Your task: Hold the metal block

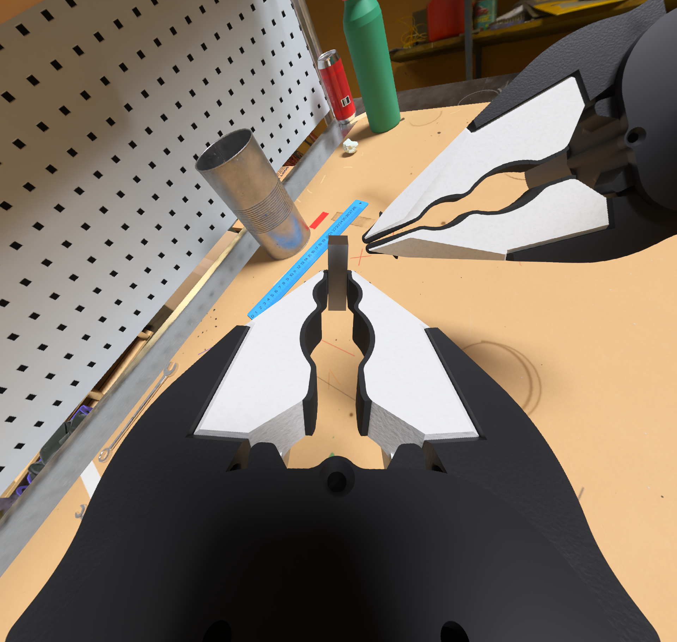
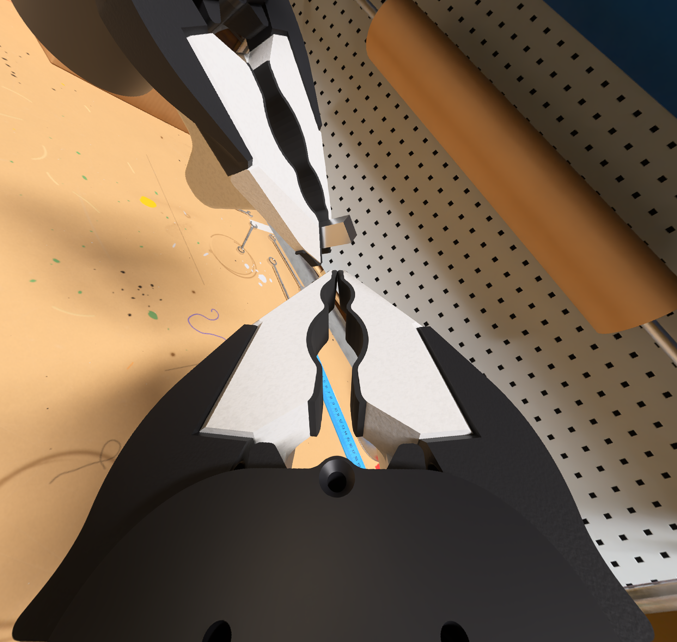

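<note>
I see the tan tabletop (image 1: pixel 549 331) below the pegboard (image 1: pixel 110 148), carrying a steel cup (image 1: pixel 252 192) and blue ruler (image 1: pixel 304 261). My left claw (image 1: pixel 337 276) grips the metal block (image 1: pixel 337 258), held above the tabletop. My right claw (image 2: pixel 336 272) is closed on nothing, its tips just beside the block

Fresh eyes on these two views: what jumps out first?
First, the metal block, clamped upright between the tips of the left tool in the middle of the left wrist view, lifted above the blue ruler. Next, the right tool coming in from the right, shut and empty, its tips just short of the block. Behind, a green bottle with a red cap stands at the pegboard's end.
</note>
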{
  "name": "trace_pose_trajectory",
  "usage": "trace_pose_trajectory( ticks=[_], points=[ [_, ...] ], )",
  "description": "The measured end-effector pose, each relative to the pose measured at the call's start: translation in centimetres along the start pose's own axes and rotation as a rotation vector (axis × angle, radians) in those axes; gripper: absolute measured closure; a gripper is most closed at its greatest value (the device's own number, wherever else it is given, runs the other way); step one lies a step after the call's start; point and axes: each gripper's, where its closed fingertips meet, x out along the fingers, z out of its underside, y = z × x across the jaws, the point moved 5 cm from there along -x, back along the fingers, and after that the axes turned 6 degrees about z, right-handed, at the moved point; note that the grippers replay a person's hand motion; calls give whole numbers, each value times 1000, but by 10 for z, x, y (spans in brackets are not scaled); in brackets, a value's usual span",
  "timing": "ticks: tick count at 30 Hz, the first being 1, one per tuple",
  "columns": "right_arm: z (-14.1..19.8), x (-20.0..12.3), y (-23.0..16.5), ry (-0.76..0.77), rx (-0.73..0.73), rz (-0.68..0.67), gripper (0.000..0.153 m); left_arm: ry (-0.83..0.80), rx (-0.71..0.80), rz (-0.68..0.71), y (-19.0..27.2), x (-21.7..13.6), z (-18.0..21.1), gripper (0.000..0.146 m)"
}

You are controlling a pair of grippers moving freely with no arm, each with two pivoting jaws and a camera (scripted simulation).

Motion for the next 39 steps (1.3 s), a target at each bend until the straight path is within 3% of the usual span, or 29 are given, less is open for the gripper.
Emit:
trace_pose_trajectory(
  ticks=[5,16,26,31,39],
  points=[
    [1,-1,0,5,104,-69,153,4,7,1,0,0,0,137],
    [-1,-3,5,151,734,-353,153,41,18,-23,-1,-4,-5,137],
    [-7,-4,8,253,1097,-503,153,88,49,-45,-1,-7,-9,137],
    [-5,-3,6,354,1457,-676,153,130,75,-51,1,-11,-15,137],
    [-3,-2,6,426,1581,-649,153,263,13,-30,-1,-14,-16,137]
  ],
)
